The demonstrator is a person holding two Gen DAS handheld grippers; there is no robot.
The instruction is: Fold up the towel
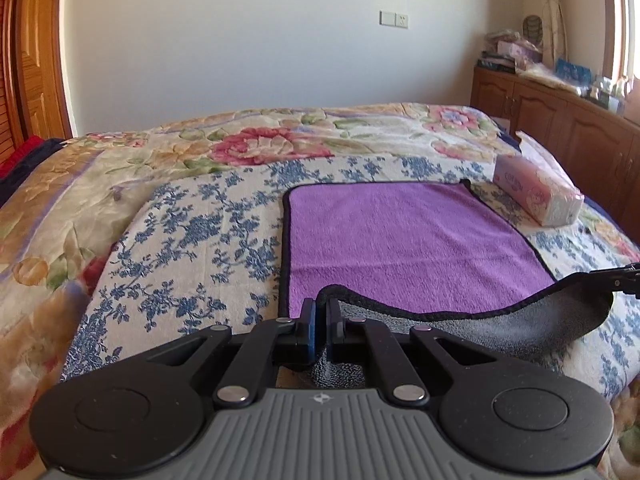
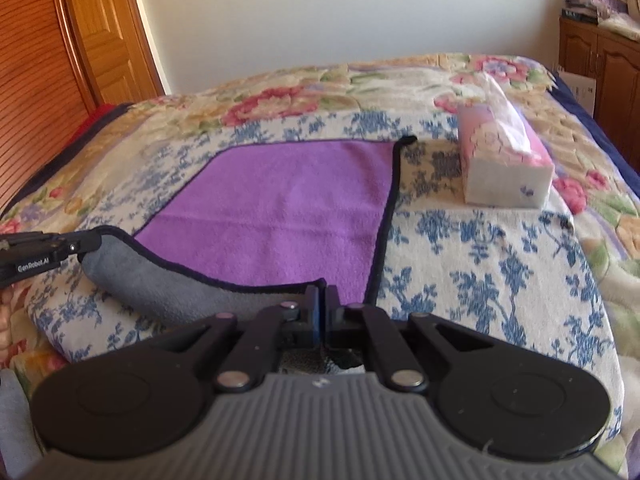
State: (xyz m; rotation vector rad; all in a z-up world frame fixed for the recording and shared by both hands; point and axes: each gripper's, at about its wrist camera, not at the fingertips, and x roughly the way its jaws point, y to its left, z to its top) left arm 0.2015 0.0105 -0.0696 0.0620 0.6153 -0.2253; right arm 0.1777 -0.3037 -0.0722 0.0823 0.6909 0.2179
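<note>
A purple towel (image 1: 404, 240) with a dark hem and a grey underside lies spread on the bed; it also shows in the right wrist view (image 2: 280, 208). My left gripper (image 1: 321, 308) is shut on the towel's near left corner. My right gripper (image 2: 322, 298) is shut on the near right corner. The near edge is lifted off the bed between the two grippers, and its grey underside (image 1: 520, 320) hangs in a curve. The right gripper shows at the right edge of the left wrist view (image 1: 618, 276), the left gripper at the left edge of the right wrist view (image 2: 52, 246).
A pink tissue pack (image 1: 536, 188) lies on the bed just right of the towel's far right corner; it also shows in the right wrist view (image 2: 504, 160). The floral bedspread (image 1: 192, 240) covers the bed. A wooden cabinet (image 1: 560, 120) stands right, a wooden door (image 2: 92, 40) left.
</note>
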